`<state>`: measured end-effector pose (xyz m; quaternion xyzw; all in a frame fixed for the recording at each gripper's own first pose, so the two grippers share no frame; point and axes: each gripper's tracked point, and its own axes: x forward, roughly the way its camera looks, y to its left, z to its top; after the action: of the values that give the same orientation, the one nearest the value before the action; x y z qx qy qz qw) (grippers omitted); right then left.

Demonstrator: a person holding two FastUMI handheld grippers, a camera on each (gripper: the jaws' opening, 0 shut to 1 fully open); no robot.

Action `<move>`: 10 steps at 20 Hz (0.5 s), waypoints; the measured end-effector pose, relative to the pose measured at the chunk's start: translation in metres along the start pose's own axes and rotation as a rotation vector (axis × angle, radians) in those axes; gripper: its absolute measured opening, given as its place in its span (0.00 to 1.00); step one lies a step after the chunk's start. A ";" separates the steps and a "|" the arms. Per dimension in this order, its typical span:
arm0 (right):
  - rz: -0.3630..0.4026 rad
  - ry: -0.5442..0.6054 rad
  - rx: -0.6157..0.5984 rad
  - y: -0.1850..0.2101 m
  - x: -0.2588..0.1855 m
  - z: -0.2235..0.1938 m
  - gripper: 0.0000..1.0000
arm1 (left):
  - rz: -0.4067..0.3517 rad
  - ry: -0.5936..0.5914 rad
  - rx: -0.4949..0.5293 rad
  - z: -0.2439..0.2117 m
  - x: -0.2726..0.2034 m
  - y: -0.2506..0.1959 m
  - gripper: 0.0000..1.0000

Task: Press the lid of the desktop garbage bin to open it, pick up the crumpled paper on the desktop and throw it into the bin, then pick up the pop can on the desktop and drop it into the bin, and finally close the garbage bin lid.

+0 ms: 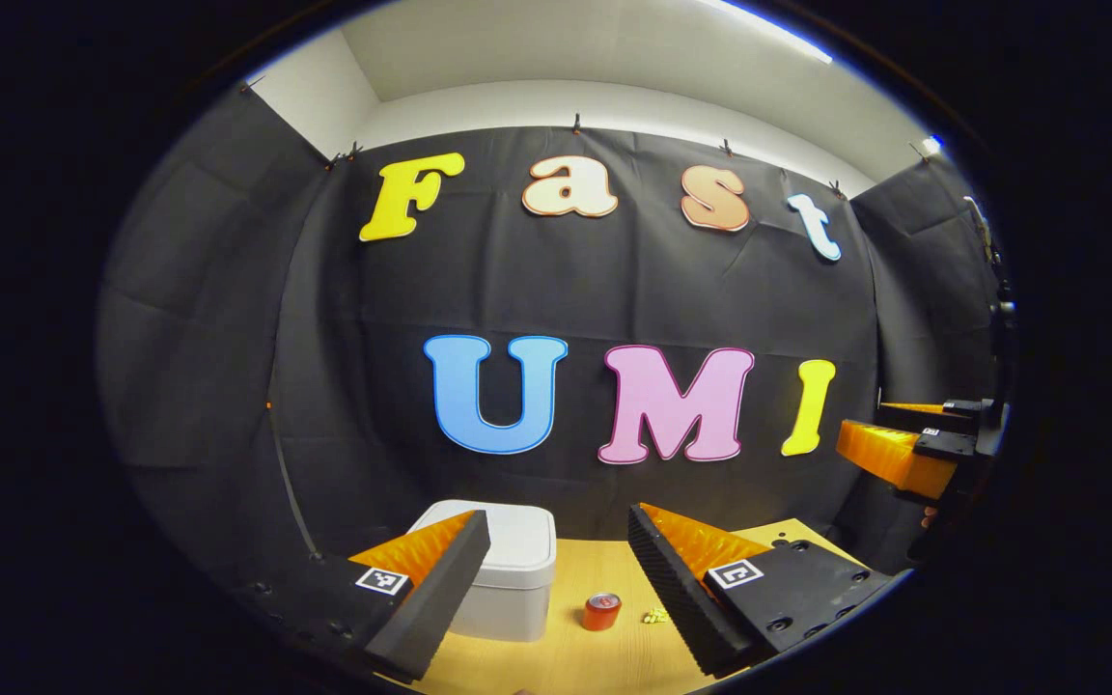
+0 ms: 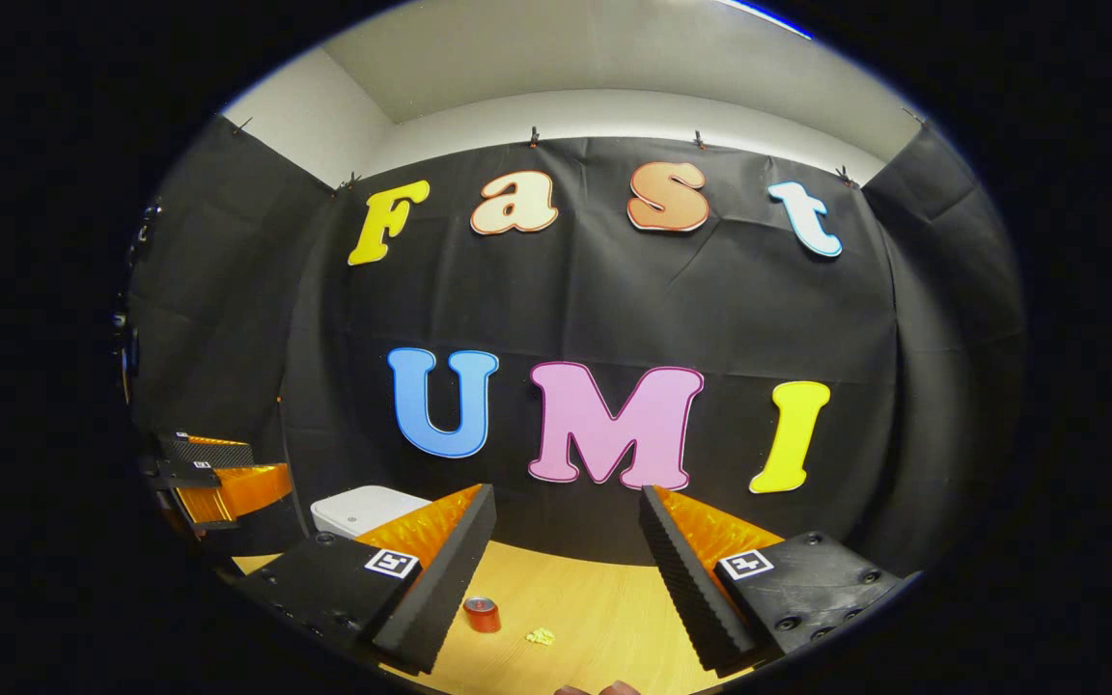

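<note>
**Both grippers held apart above the desk, bin lid down**

The wooden desktop (image 1: 566,666) runs along the bottom of both views. In the left gripper view, the white garbage bin (image 1: 508,569) sits lower centre-left, its lid closed. The left gripper (image 1: 556,589) has its fingers spread wide, gripping nothing; the right gripper (image 2: 566,579) is likewise wide apart and empty. The red pop can (image 1: 601,611) stands just right of the bin. The small yellow crumpled paper (image 1: 654,615) lies near the can's right.

bin (image 2: 363,509) half hidden (finger) — paper (image 2: 541,635) tiny
</note>
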<state>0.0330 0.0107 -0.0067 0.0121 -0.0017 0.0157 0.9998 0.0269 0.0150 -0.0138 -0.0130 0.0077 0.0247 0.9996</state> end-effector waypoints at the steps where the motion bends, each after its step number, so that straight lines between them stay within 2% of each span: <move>1: -0.001 -0.001 -0.002 0.000 0.000 0.001 0.96 | 0.001 -0.002 0.004 0.002 0.001 0.001 0.96; 10: 0.029 0.004 0.005 0.012 0.004 -0.004 0.96 | 0.017 -0.004 0.016 0.001 -0.002 0.005 0.96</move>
<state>0.0363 0.0232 -0.0105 0.0145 0.0002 0.0304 0.9994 0.0246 0.0198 -0.0133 -0.0047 0.0059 0.0331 0.9994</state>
